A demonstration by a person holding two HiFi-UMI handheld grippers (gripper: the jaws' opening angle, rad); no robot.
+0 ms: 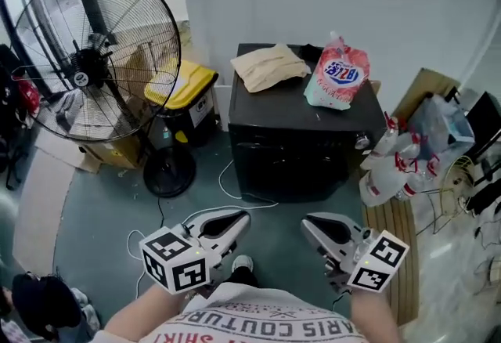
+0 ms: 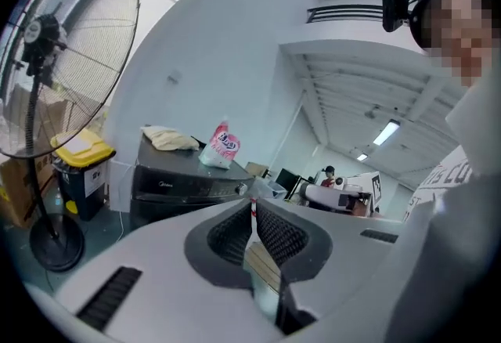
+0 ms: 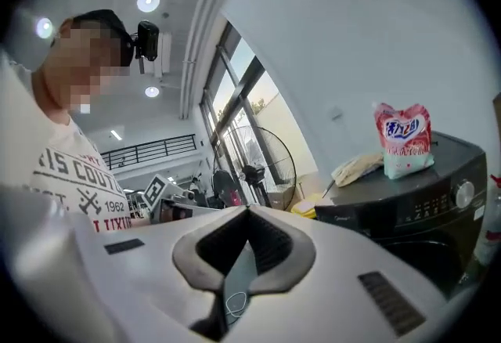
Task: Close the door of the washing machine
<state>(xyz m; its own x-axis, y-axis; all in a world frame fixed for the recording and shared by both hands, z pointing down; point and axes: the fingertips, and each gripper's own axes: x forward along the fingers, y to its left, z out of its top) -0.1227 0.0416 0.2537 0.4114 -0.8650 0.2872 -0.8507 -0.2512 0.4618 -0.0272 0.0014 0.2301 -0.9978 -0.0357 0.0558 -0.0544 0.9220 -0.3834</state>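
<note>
Washer (image 1: 290, 153): black, front-loading, against the wall. Its door (image 1: 291, 169) faced the person and read as flush with the front. No panel was swung out in the head view, though the front was dark and the seam hard to make out. Judged the door shut or nearly so, with at most a final press left.

On the washer's top: a folded cloth (image 1: 268, 66) and a pink-and-white bag (image 1: 338, 75).

Left gripper (image 1: 235, 222) was low in front of the washer and well short of it, jaw tips together with nothing between them. Right gripper (image 1: 313, 225) was beside it, likewise closed and empty. Neither touched the door.

Left of the washer: a yellow-lidded bin (image 1: 184, 95), then a fan (image 1: 94, 59).
</note>
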